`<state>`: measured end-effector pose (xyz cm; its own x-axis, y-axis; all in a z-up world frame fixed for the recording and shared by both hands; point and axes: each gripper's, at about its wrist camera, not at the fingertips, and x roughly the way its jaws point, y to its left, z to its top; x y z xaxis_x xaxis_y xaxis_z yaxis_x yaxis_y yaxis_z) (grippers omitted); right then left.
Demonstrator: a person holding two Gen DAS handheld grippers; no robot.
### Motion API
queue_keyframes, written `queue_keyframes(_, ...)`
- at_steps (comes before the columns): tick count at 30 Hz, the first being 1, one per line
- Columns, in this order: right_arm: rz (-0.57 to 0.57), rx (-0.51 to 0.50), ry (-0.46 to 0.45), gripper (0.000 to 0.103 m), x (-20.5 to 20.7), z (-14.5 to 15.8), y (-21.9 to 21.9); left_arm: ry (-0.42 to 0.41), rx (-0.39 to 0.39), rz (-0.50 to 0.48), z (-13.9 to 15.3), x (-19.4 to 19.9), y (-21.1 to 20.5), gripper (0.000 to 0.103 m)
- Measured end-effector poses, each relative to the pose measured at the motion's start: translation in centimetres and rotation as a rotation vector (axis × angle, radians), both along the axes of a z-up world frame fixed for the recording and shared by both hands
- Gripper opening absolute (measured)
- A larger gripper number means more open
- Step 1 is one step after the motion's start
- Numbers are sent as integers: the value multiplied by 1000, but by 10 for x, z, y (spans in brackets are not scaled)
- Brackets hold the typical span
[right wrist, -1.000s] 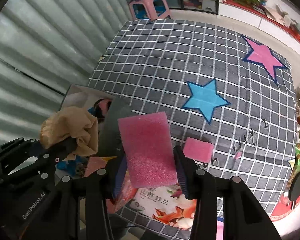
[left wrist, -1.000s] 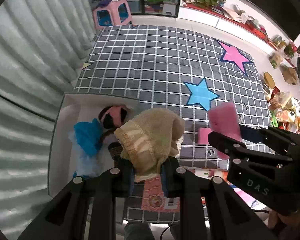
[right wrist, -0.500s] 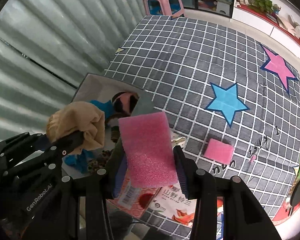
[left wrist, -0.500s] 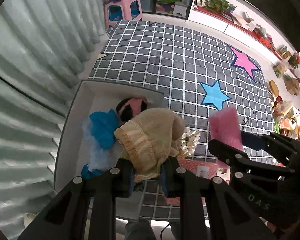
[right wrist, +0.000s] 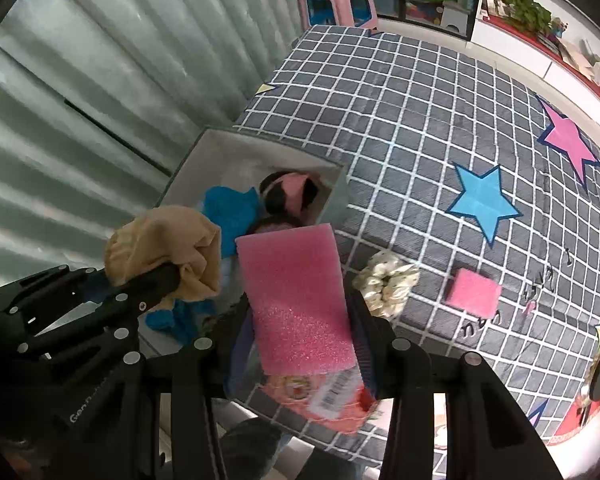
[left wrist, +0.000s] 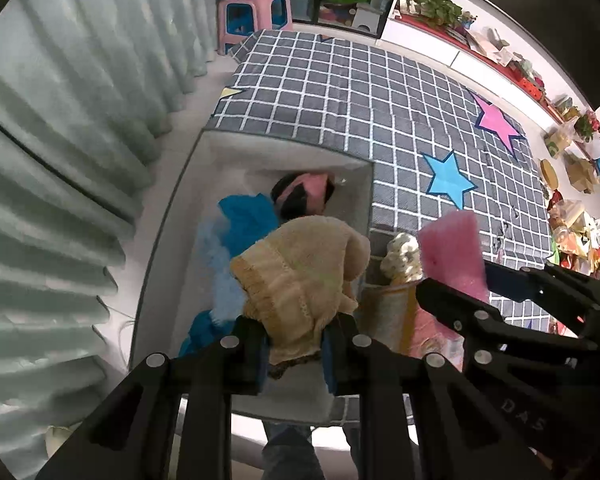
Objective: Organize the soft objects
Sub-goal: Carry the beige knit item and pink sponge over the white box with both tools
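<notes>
Two handheld grippers point steeply down over the edge of a bed covered in a grey checked quilt (right wrist: 440,128) with a blue star (right wrist: 483,200) and a pink star (right wrist: 570,138) printed on it.

The left gripper (left wrist: 296,344) is clamped narrowly on a bunched tan knitted cloth (left wrist: 300,272), which hangs above a white open box (left wrist: 168,248) standing just beside the bed's edge. In the box lie a bright blue fluffy item (left wrist: 244,216), a paler blue fluffy item (left wrist: 220,276) and a black and pink soft item (left wrist: 304,192) near its far wall.

The right gripper (right wrist: 304,344) is closed on an upright slab of pink foam (right wrist: 300,300), its pads pressing the slab's two sides. The slab is held over the corner where the box meets the bed.

On the quilt, a cream scrunchie (right wrist: 386,284) lies near the bed's edge, and a smaller square of pink foam (right wrist: 474,292) lies a little further along, apart from it. A pinkish printed packet with a barcode (right wrist: 332,400) lies on the bed's edge beneath the right gripper.

Pale green curtains (left wrist: 60,120) hang along the left. A pink stool (left wrist: 256,12) and shelves stand beyond the bed.
</notes>
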<state>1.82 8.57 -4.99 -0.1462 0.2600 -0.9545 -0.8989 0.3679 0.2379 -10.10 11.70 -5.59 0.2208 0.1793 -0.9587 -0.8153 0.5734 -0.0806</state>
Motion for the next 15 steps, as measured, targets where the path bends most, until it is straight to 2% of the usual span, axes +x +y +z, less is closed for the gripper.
queue_keyframes(15,43,-41,9,46,-65,-13,18,16,-44,66,-26,-65,13,23)
